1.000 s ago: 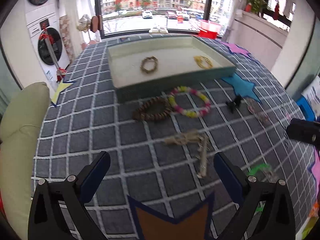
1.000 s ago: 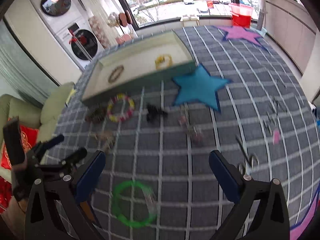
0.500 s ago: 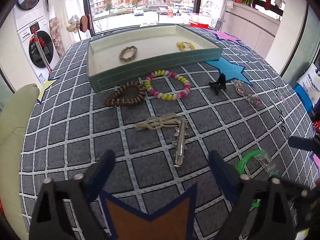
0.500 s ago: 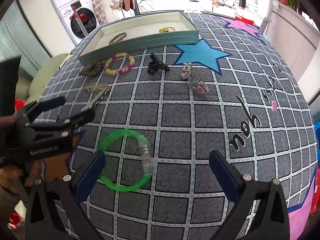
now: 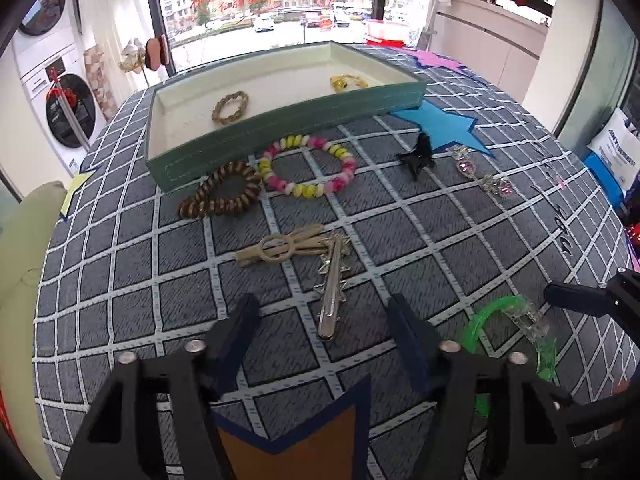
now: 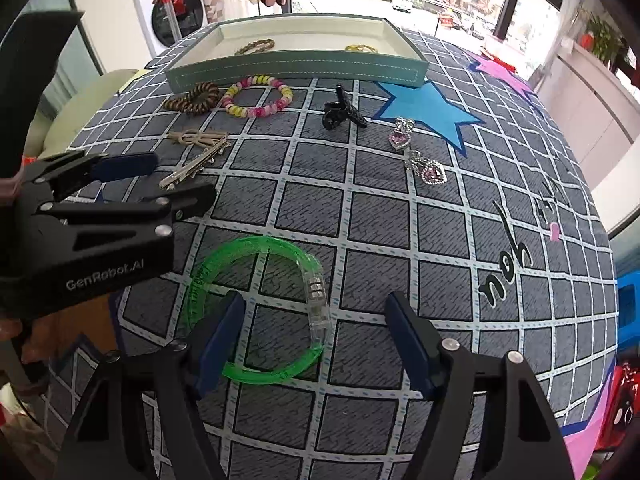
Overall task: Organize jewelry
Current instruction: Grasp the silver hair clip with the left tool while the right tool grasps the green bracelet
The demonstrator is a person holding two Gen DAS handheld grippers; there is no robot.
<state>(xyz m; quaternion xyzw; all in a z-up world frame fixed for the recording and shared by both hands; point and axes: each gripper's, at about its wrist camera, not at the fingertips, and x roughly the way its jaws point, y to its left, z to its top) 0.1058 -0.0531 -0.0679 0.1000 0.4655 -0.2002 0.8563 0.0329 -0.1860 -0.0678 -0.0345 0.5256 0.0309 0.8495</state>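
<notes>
My left gripper (image 5: pixel 324 330) points down at the cloth, jaws closing, with the lower end of a silver hair clip (image 5: pixel 332 288) between the fingers and no pad touching it. My right gripper (image 6: pixel 316 322) is also closing. The clear clasp of a green bracelet (image 6: pixel 256 248) lies between its fingers, untouched, and its left finger covers part of the ring. The left gripper (image 6: pixel 178 178) shows at the left of the right wrist view. A teal tray (image 5: pixel 280 128) at the far side holds a gold braided bracelet (image 5: pixel 230 107) and a yellow piece (image 5: pixel 346 82).
On the grey checked cloth (image 5: pixel 400 240) in front of the tray lie a brown coil hair tie (image 5: pixel 218 196), a pink-and-yellow bead bracelet (image 5: pixel 308 166), a black claw clip (image 5: pixel 418 156), pink heart earrings (image 5: pixel 466 166) and a beige hair clip (image 5: pixel 280 246). A cushion (image 5: pixel 20 280) sits at the left.
Both grippers came lower and closer to the cloth, the left over the silver clip and the right over the green bracelet. Both pairs of jaws have narrowed.
</notes>
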